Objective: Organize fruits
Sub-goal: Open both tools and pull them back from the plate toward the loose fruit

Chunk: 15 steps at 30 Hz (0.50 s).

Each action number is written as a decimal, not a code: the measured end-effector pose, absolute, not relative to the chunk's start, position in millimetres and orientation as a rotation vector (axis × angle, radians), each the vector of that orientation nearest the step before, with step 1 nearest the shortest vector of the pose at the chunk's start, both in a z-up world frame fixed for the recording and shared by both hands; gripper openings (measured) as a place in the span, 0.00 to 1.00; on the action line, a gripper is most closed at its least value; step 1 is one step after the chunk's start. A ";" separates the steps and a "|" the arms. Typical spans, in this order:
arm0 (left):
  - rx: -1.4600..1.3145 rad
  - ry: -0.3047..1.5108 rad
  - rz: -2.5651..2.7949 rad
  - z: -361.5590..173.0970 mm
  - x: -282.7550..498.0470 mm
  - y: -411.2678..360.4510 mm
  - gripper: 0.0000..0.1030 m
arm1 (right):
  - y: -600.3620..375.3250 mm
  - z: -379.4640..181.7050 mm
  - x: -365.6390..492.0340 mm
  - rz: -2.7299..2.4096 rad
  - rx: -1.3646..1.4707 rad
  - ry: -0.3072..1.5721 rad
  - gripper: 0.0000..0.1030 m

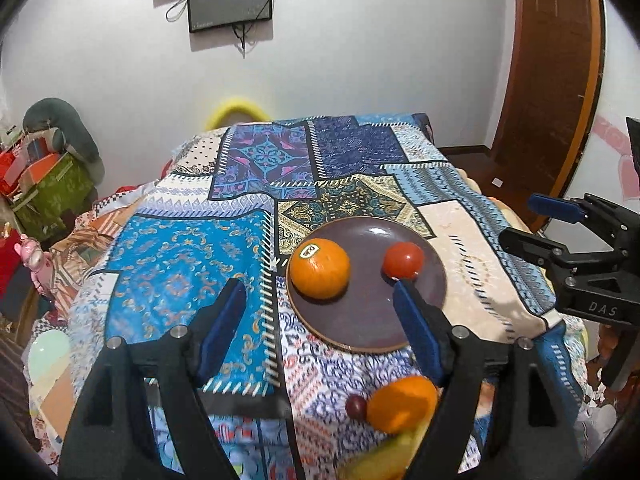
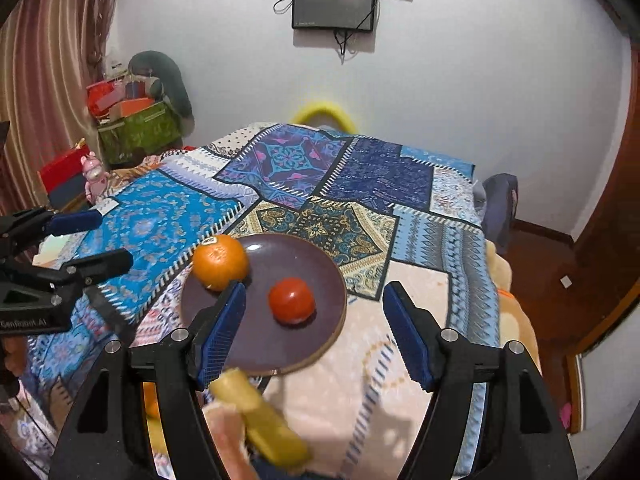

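Observation:
A dark purple plate (image 1: 360, 320) (image 2: 256, 344) lies on the patterned cloth and holds an orange with a sticker (image 1: 319, 269) (image 2: 220, 262) and a red tomato (image 1: 403, 260) (image 2: 291, 301). My left gripper (image 1: 320, 332) is open and empty, hovering just before the plate's near edge. My right gripper (image 2: 314, 334) is open and empty above the plate's right side; it also shows in the left wrist view (image 1: 532, 224). Close under the cameras lie a second orange (image 1: 402, 403), a small dark fruit (image 1: 356, 407) and a yellow banana (image 2: 260, 420).
The patchwork cloth (image 1: 192, 264) covers the table, which drops off at the right edge toward a wooden floor (image 2: 560, 280). Boxes and clutter (image 2: 136, 128) stand at the far left by a curtain. A wall screen (image 2: 334, 4) hangs behind.

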<state>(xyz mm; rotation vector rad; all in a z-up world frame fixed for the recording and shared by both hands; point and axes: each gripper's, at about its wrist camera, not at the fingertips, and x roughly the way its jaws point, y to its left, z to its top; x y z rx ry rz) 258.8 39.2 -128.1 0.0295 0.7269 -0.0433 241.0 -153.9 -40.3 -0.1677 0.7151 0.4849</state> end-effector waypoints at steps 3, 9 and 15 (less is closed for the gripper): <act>0.026 0.714 -0.043 -121.8 239.1 38.0 0.77 | -161.6 -32.9 223.9 0.464 -0.164 0.700 0.67; 0.020 0.721 -0.053 -118.3 207.8 33.7 0.79 | -180.9 -24.4 192.0 0.433 -0.132 0.684 0.75; 0.009 0.750 -0.062 -126.5 188.4 30.3 0.83 | -197.1 -33.9 170.4 0.393 -0.133 0.705 0.75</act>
